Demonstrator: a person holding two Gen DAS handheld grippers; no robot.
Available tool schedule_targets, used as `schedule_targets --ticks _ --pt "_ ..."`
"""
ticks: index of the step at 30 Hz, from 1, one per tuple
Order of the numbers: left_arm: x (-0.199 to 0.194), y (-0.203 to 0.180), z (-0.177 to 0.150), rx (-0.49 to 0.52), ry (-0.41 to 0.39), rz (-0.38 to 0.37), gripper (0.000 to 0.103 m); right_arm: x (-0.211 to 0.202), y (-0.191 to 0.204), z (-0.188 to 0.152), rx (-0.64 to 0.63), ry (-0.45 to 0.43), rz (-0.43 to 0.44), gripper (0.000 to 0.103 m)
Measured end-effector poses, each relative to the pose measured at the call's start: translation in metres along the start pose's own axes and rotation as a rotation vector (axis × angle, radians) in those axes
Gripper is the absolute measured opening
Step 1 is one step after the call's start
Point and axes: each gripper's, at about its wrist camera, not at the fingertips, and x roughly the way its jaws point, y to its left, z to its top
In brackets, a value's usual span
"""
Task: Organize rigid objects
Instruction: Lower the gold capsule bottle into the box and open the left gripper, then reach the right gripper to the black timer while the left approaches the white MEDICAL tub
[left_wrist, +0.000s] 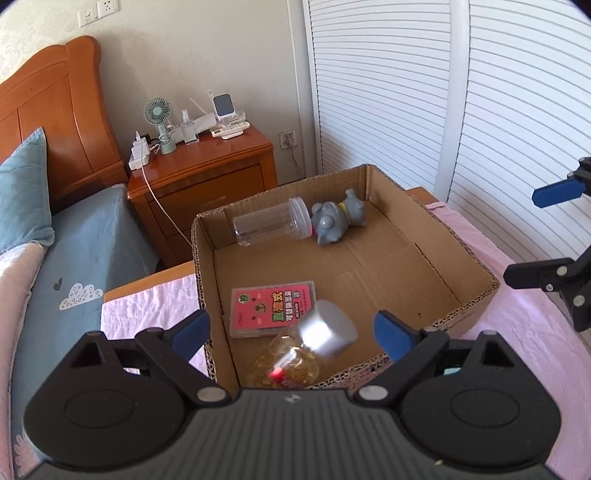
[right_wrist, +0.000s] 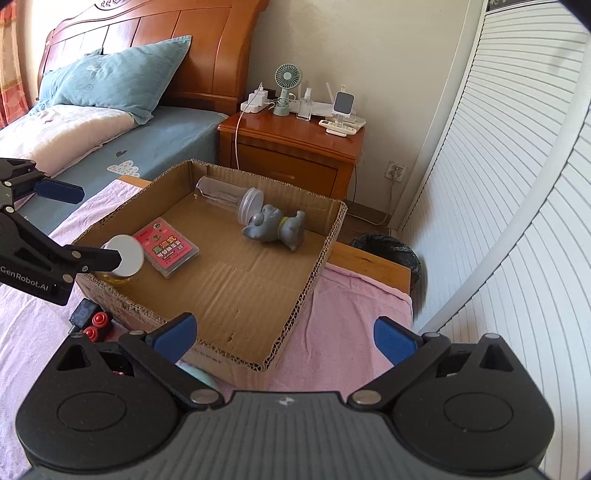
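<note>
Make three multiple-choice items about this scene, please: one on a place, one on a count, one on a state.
1. Where does the grey toy lie?
A. in the cardboard box
B. on the nightstand
C. on the pillow

2. How many things are in the box?
A. two
B. four
C. six

3. How does the clear jar lie?
A. upright
B. on its side
C. upside down

Key:
1 A, the toy rests on the box floor near the far wall.
2 B, jar, toy, pink card pack and white-capped bottle.
3 B, its lid faces sideways toward the toy.
</note>
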Motion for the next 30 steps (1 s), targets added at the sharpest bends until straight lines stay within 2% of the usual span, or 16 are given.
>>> schedule_targets --ticks 5,12,19,21,27,30 --pt "-0.022 0.002 -0.015 -0.030 0.010 0.002 0.101 -0.012 0.006 -0.012 0.008 0.002 0.002 0.103" --pt "-0.054 -0.006 -0.043 -0.025 0.036 0.012 0.101 -0.028 0.020 -0.032 0.060 0.028 -0.011 0.103" --pt "-0.079 -0.014 -0.077 -0.087 0.060 -0.024 0.101 -0.037 0.025 -0.070 0.152 0.082 -0.056 0.103" --pt "-0.085 -0.019 -0.086 -0.082 0.058 -0.022 0.101 -0.037 0.028 -0.083 0.168 0.103 -0.073 0.103" --pt "-0.099 -0.045 -0.113 0.013 0.012 0.051 0.101 -0.033 0.038 -0.124 0.202 0.184 -0.134 0.103" --pt "-0.099 -0.049 -0.123 0.003 0.002 0.027 0.101 -0.034 0.044 -0.143 0.228 0.209 -0.139 0.103"
